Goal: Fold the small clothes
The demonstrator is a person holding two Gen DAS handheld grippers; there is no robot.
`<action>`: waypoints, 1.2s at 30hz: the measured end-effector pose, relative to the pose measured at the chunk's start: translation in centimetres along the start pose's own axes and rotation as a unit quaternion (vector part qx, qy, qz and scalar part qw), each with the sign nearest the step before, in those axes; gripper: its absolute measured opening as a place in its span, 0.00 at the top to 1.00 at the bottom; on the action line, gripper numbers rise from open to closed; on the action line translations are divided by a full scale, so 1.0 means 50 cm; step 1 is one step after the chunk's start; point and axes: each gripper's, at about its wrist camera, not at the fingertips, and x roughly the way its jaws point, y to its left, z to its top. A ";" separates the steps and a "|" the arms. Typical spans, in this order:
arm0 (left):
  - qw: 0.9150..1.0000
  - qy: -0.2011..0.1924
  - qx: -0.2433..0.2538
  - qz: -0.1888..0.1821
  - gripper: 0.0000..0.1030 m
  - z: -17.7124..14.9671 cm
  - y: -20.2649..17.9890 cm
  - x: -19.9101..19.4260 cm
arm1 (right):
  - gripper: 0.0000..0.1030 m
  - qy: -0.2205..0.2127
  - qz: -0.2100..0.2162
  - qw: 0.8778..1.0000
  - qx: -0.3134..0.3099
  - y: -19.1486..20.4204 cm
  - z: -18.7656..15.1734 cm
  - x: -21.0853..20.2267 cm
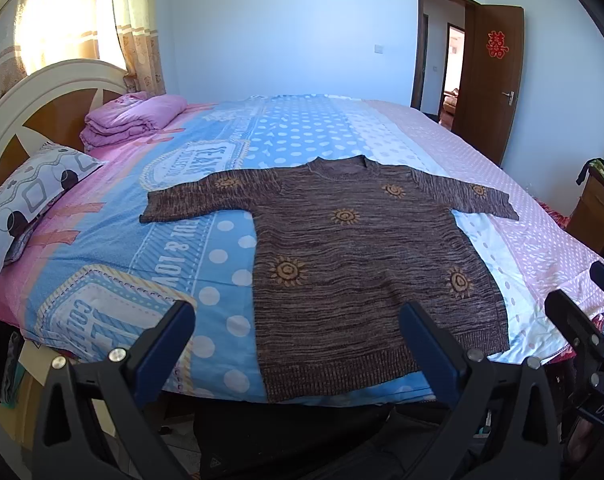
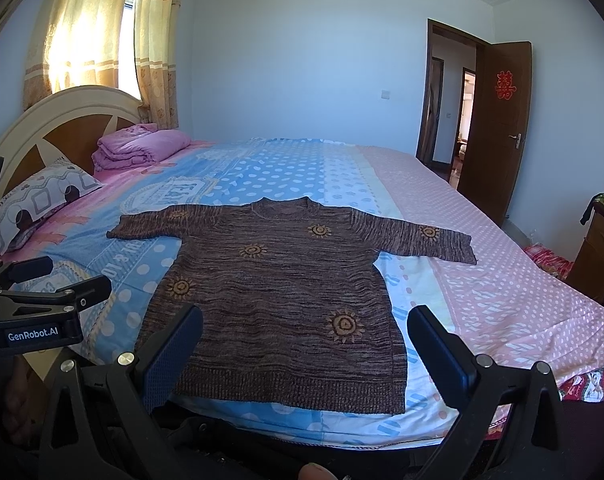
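A brown knit sweater (image 1: 353, 252) with orange sun motifs lies flat on the bed, sleeves spread, hem toward me; the right wrist view shows the same sweater (image 2: 278, 304). My left gripper (image 1: 298, 340) hovers open above the near bed edge, by the hem's left part, with nothing between its fingers. My right gripper (image 2: 305, 344) is open too, held over the hem, with nothing in it. In the left wrist view the right gripper (image 1: 581, 320) shows at the right edge. In the right wrist view the left gripper (image 2: 46, 284) shows at the left edge.
The bed (image 1: 206, 240) has a blue, pink and white patterned cover. A patterned pillow (image 1: 26, 200) and a folded pink blanket (image 1: 134, 118) lie near the headboard at the left. A wooden cabinet (image 1: 597, 212) stands at the right, an open door (image 1: 489, 80) behind.
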 end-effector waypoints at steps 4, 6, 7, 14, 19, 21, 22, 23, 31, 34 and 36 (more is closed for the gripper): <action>1.000 0.005 0.002 0.000 0.00 -0.001 -0.002 0.009 | 0.01 0.007 0.005 1.000 -0.002 0.000 -0.003 0.009; 1.000 0.008 0.006 -0.002 0.00 0.000 -0.004 0.015 | 0.01 0.014 0.011 1.000 -0.002 0.000 -0.006 0.018; 1.000 0.010 0.008 -0.002 0.00 0.001 -0.005 0.019 | 0.01 0.016 0.015 1.000 -0.002 0.000 -0.007 0.023; 0.999 0.025 0.029 0.010 0.00 0.006 -0.003 0.071 | 0.01 0.023 0.044 0.999 -0.011 -0.013 -0.008 0.072; 0.998 0.045 0.045 0.029 0.00 0.021 0.000 0.144 | 0.01 0.039 0.039 0.998 -0.014 -0.043 0.003 0.143; 0.997 0.047 0.055 0.035 0.00 0.030 0.001 0.177 | 0.01 0.049 0.040 0.998 -0.008 -0.062 0.004 0.180; 0.996 0.051 0.061 0.046 0.00 0.036 0.000 0.195 | 0.01 0.052 0.039 0.998 -0.006 -0.070 0.004 0.197; 0.995 0.053 0.064 0.051 0.00 0.043 -0.001 0.216 | 0.01 0.054 0.040 0.998 -0.005 -0.078 0.005 0.216; 0.992 0.078 0.077 0.063 0.00 0.092 -0.018 0.357 | 0.01 0.091 0.013 0.995 0.024 -0.176 0.010 0.363; 0.991 0.070 0.093 0.070 0.00 0.111 -0.037 0.395 | 0.01 0.100 0.002 0.994 0.037 -0.223 0.016 0.418; 0.990 0.064 0.102 0.073 0.00 0.125 -0.047 0.419 | 0.01 0.105 -0.007 0.994 0.043 -0.258 0.021 0.455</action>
